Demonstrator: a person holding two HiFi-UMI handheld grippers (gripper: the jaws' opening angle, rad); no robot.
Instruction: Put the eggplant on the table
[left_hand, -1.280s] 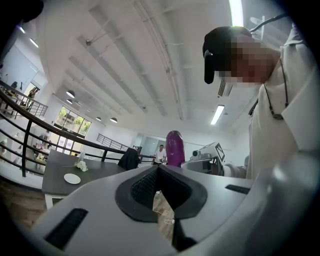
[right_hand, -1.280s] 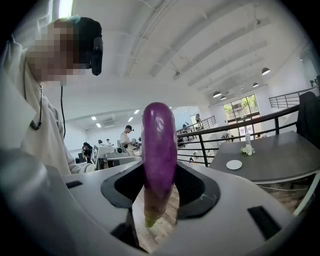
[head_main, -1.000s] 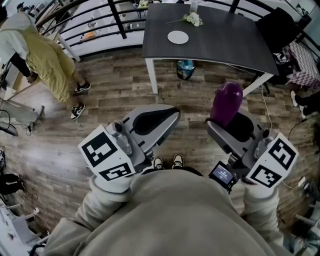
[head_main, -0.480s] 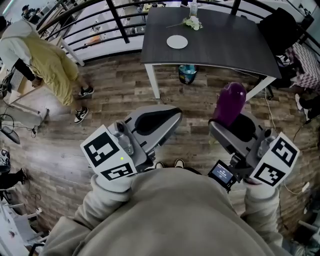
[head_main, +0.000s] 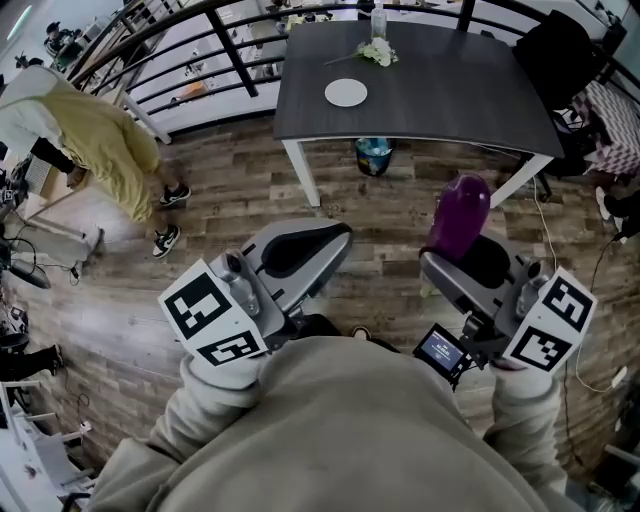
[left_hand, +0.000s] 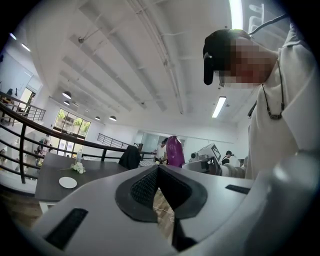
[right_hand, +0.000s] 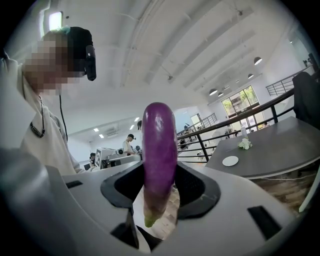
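Steadily we draw nearer the bench (head_main: 440, 90), closer in view than a second ago, the fingers of our right gripper (right_hand: 160, 186) clamped round the upright eggplant (head_main: 458, 212), the left gripper (left_hand: 160, 192) pinched shut on nothing, so the set-down nears.

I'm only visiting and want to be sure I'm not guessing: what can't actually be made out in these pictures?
- Head view: the eggplant has its lower end hidden inside the right gripper.
- Head view: the blue object under the table is partly covered by the tabletop and too small to name.
- Head view: the small screen on the right gripper is too small to read.
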